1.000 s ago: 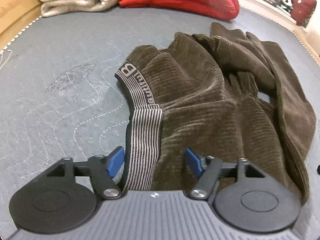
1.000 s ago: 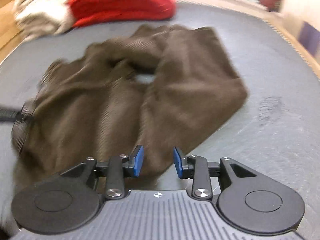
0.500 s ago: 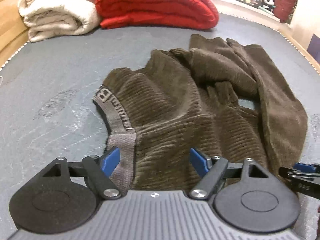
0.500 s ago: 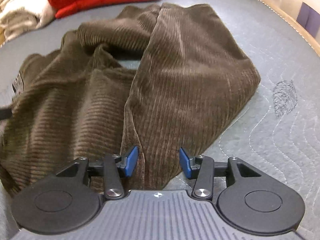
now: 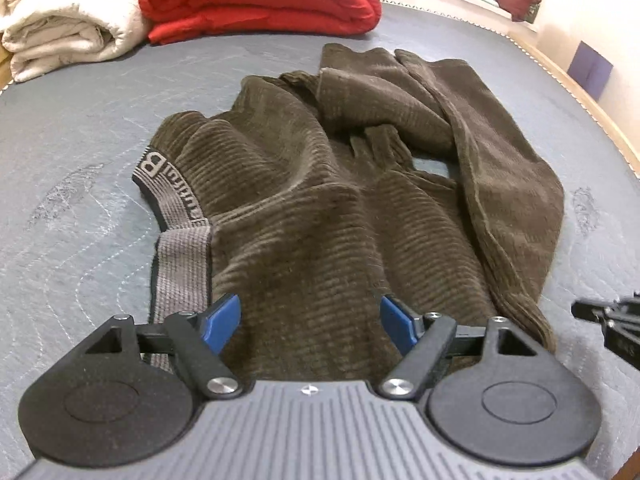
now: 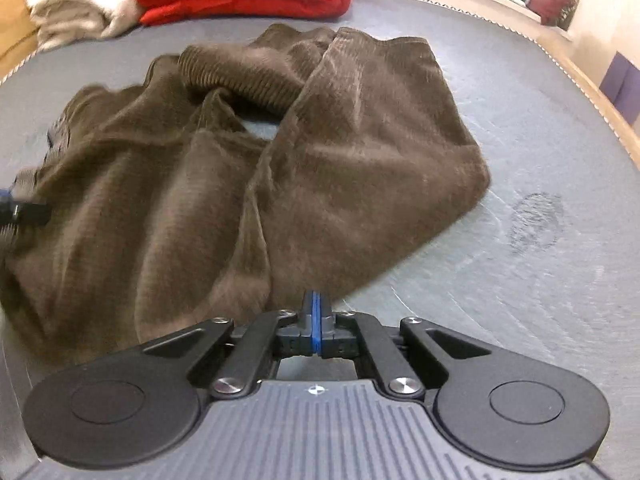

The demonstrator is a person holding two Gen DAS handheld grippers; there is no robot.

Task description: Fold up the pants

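left wrist: left claw [image 5: 310,322] spread wide over pants [image 5: 320,216]; right claw [image 6: 316,316] clenched (pinching pants edge).

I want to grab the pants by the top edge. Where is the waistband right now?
In the left wrist view the striped waistband lies at the left edge of the brown pants, just ahead of the left gripper on the grey quilt.

1. A large pale letter "B" is showing on the grey striped waistband [image 5: 168,192] of the brown corduroy pants [image 5: 320,220], at the band's far end.
2. Smaller pale letters are running along the waistband from the "B" toward the camera; they are too blurred to read.
3. Nothing else legible is showing in either view.
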